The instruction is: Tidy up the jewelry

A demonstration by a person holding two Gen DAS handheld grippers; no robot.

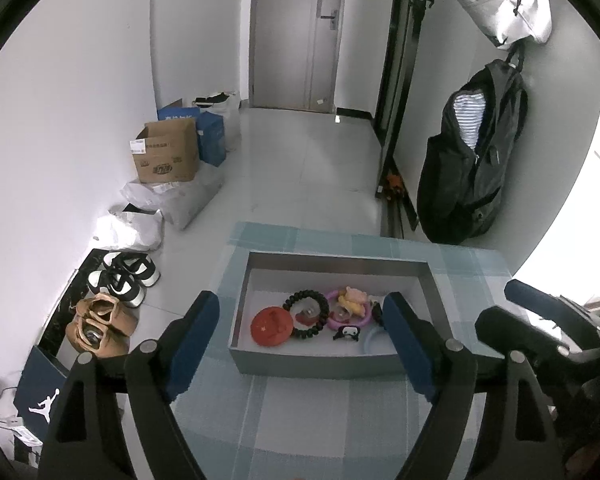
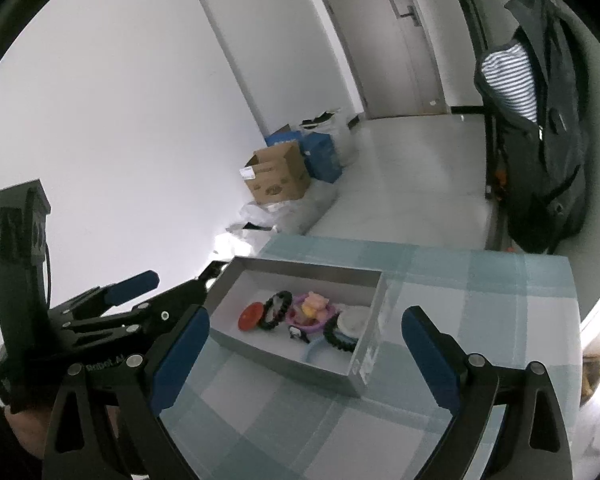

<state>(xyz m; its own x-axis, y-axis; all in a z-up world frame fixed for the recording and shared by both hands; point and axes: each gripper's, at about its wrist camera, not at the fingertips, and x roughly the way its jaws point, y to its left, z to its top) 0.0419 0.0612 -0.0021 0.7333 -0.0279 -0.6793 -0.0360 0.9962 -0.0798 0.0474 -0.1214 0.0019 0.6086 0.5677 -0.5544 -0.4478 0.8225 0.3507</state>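
Observation:
A grey open box (image 1: 314,362) (image 2: 284,354) sits on a table with a blue-green checked cloth (image 1: 292,412) (image 2: 440,280). Inside lie a red round badge (image 1: 272,326) (image 2: 249,316), a black bead bracelet (image 1: 307,314) (image 2: 277,310), a pink ring with a yellow-pink charm (image 1: 350,308) (image 2: 312,310), a small black-and-white figure (image 1: 348,333), a pale blue ring (image 1: 374,338) and a second black bracelet (image 2: 338,340). My left gripper (image 1: 302,316) is open and empty, just before the box. My right gripper (image 2: 306,326) is open and empty, right of it.
The floor to the left holds shoes (image 1: 112,304), plastic bags (image 1: 172,200), cardboard and blue boxes (image 1: 168,156) (image 2: 280,176). A dark backpack (image 1: 472,156) (image 2: 540,120) hangs on the right wall. A door (image 1: 296,32) stands at the back. The table's far edge is just beyond the grey box.

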